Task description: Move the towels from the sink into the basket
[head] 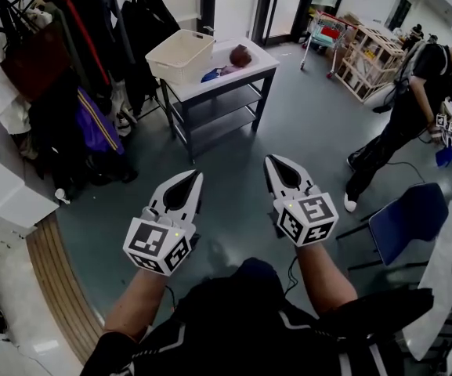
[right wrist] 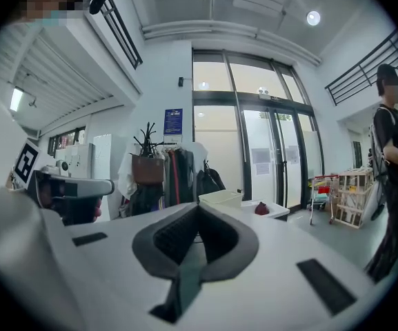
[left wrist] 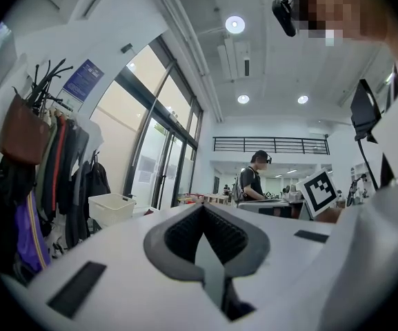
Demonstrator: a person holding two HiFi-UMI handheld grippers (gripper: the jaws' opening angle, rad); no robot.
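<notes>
**Grey workroom, both hand-held grippers closed and empty**

A grey floor (head: 304,124) is stretching toward a dark-framed desk (head: 245,75) beside a crowded coat rack (head: 77,45). A white, box-shaped basket (head: 180,56) is sitting on the desk's pale top. Just beside it a crumpled dark red towel (head: 240,54) and a small blue towel (head: 212,74) are lying, too small to show texture. Well apart from them, the left hand-held gripper (head: 194,180) and the right hand-held gripper (head: 274,165) are hovering over the floor, jaws pressed together on nothing.

No legible text; blue wall poster (right wrist: 173,121) unreadable
</notes>
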